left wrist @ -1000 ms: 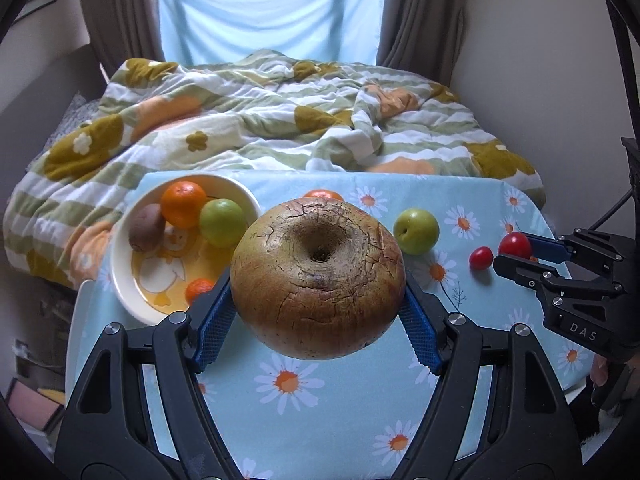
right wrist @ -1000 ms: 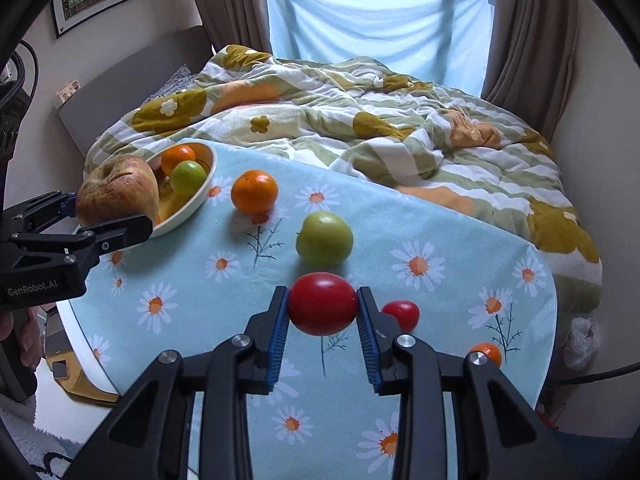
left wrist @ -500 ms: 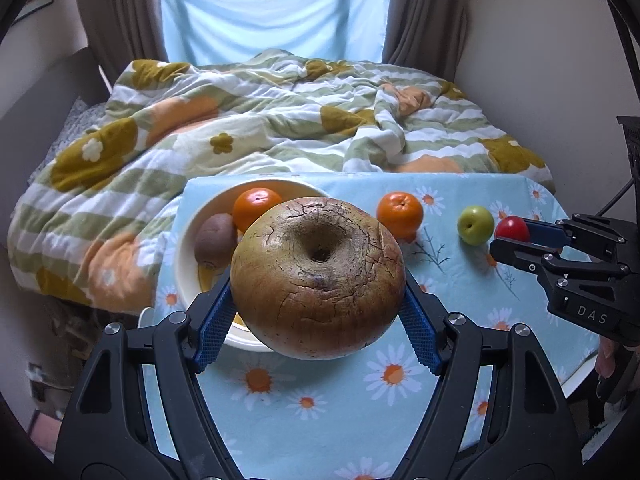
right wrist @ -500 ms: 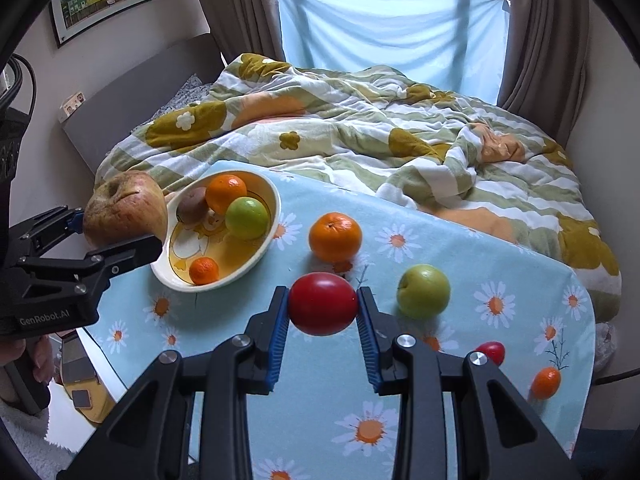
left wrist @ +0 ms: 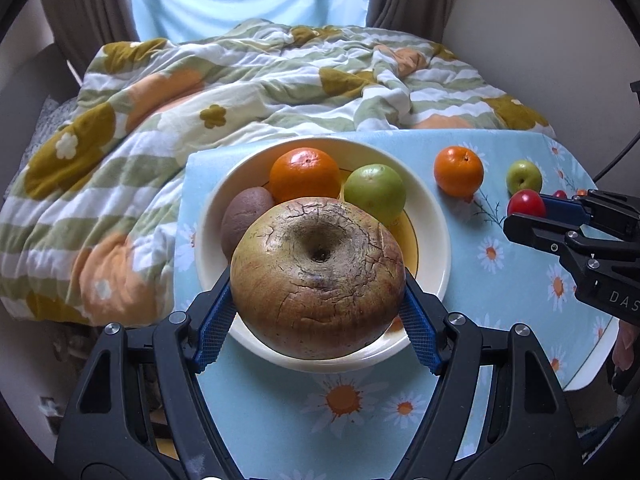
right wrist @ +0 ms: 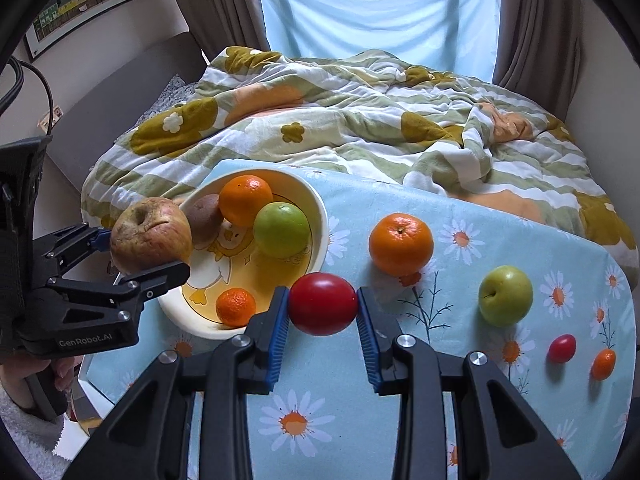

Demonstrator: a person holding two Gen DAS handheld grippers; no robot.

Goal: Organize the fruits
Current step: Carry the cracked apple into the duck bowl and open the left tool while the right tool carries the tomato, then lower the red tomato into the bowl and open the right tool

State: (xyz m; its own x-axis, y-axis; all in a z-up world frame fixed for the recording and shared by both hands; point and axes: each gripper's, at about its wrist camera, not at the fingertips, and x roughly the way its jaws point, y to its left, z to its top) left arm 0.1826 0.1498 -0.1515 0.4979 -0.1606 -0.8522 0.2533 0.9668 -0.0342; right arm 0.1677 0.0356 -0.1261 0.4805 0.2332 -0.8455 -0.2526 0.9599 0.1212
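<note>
My left gripper (left wrist: pixel 318 296) is shut on a large wrinkled brown apple (left wrist: pixel 318 276), hanging over the near side of the cream bowl (left wrist: pixel 434 240). The same apple (right wrist: pixel 150 234) shows at the bowl's left rim in the right wrist view. The bowl (right wrist: pixel 318 208) holds an orange (right wrist: pixel 245 199), a green apple (right wrist: pixel 282 229), a kiwi (right wrist: pixel 206 216) and a small mandarin (right wrist: pixel 235 307). My right gripper (right wrist: pixel 322 308) is shut on a red tomato (right wrist: pixel 322 304), just right of the bowl. On the cloth lie an orange (right wrist: pixel 401 243), a green apple (right wrist: pixel 505 295), a small red tomato (right wrist: pixel 561 348) and a small orange fruit (right wrist: pixel 603 364).
The table (right wrist: pixel 460 360) wears a light blue daisy cloth and stands against a bed with a flowered quilt (right wrist: pixel 360 120). The table's left edge drops off right beside the bowl. A hand and a fuzzy sleeve (right wrist: pixel 28 432) hold the left gripper at lower left.
Both grippers have moved left across the table with their fruit. The brown apple now hangs over the bowl, and the red tomato has come up beside the bowl's right rim.
</note>
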